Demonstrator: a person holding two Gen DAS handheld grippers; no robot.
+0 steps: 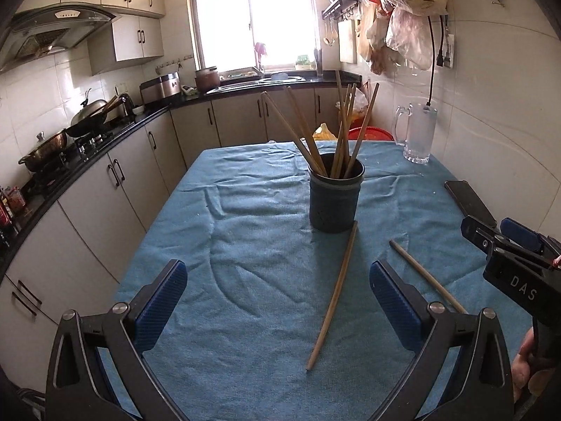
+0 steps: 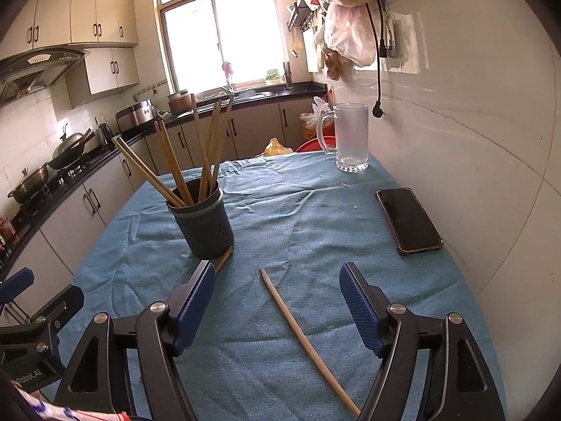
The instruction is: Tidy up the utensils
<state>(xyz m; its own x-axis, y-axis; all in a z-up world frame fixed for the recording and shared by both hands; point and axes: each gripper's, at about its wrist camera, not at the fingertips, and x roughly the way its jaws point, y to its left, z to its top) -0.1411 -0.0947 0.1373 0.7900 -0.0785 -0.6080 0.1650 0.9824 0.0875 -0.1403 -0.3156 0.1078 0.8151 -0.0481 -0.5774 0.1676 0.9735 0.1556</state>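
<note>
Chopsticks: two lie loose on blue tablecloth point(image 1: 245, 245). One point(image 1: 333, 294) has its far tip touching base of dark holder point(image 1: 335, 200); other point(image 2: 305, 340) lies just to its right, apart from it. Holder stands mid-table w/ approx. eight chopsticks point(image 1: 336, 129) upright inside. Left gripper point(image 1: 277, 298): jaws released, nothing between pads. Right gripper point(image 2: 277, 312): jaws spread wide, straddling second chopstick, no contact. Glass mug point(image 2: 350, 137) and phone point(image 2: 408, 221) sit near wall.
</note>
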